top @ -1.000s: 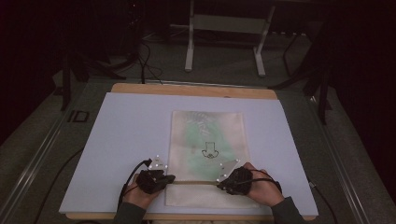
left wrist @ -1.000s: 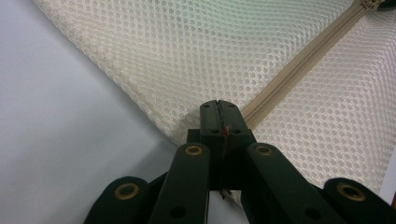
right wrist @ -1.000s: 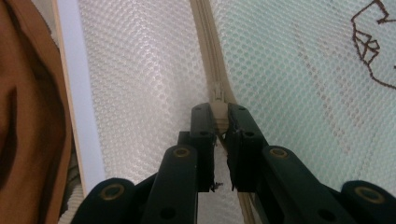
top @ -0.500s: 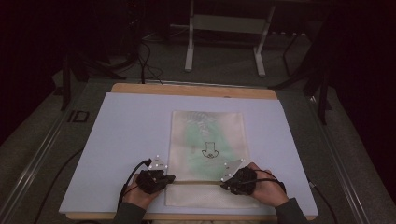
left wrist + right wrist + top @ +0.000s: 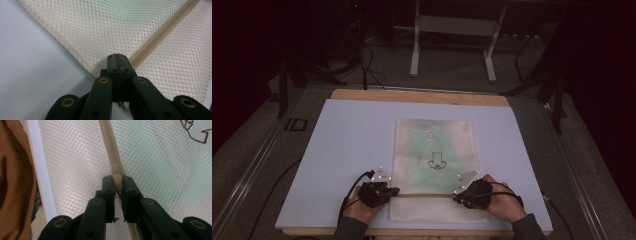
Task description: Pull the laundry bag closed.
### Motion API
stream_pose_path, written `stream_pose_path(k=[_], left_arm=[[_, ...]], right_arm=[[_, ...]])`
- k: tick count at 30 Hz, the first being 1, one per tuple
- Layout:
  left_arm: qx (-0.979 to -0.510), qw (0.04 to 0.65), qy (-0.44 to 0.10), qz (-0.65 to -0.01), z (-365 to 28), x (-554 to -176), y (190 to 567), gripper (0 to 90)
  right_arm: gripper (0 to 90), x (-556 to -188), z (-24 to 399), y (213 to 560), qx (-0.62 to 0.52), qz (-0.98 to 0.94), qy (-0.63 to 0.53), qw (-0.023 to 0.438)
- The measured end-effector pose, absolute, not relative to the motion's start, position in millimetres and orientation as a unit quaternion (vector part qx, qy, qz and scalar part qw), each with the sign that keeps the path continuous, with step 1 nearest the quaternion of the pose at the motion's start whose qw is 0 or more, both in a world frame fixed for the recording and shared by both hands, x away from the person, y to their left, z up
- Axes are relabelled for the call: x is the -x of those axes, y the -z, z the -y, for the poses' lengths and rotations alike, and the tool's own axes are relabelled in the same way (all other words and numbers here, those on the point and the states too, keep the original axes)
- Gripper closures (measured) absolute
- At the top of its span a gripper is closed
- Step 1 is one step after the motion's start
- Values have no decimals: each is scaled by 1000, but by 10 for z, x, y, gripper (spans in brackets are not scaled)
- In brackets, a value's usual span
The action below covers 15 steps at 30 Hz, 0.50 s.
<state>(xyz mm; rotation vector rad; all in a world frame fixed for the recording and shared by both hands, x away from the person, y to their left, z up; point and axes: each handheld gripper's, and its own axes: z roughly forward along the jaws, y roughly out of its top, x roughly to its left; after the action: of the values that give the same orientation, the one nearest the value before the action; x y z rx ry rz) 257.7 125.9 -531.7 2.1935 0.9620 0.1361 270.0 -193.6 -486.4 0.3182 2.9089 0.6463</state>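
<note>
A white mesh bag (image 5: 434,145) with a small dark drawing (image 5: 435,161) lies flat on the pale board (image 5: 352,150). A beige zipper (image 5: 427,195) runs across its near end. My left gripper (image 5: 396,190) is at the zipper's left end. In the left gripper view it (image 5: 116,57) is shut on the bag's edge (image 5: 100,30), right where the zipper (image 5: 160,35) ends. My right gripper (image 5: 457,197) sits at the zipper's right end. In the right gripper view it (image 5: 117,182) is shut on the zipper pull (image 5: 116,173).
The board rests on a wooden table (image 5: 412,95). Beyond the table's far edge, a metal stand (image 5: 452,45) and cables (image 5: 367,65) sit on the dark floor. Bare board lies to the left and right of the bag. Something brown (image 5: 12,182) shows past the board's near edge.
My right gripper has edged slightly to the right along the zipper line. The left gripper and the bag have stayed in place.
</note>
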Motion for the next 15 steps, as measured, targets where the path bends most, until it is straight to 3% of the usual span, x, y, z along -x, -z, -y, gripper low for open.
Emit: stream_pose_path(k=[15], left_arm=[[-853, 362, -54, -373, -1259, -2577, 5317, 896]], right_arm=[[823, -2702, 2052, 4835, -116, -967, -214, 74]])
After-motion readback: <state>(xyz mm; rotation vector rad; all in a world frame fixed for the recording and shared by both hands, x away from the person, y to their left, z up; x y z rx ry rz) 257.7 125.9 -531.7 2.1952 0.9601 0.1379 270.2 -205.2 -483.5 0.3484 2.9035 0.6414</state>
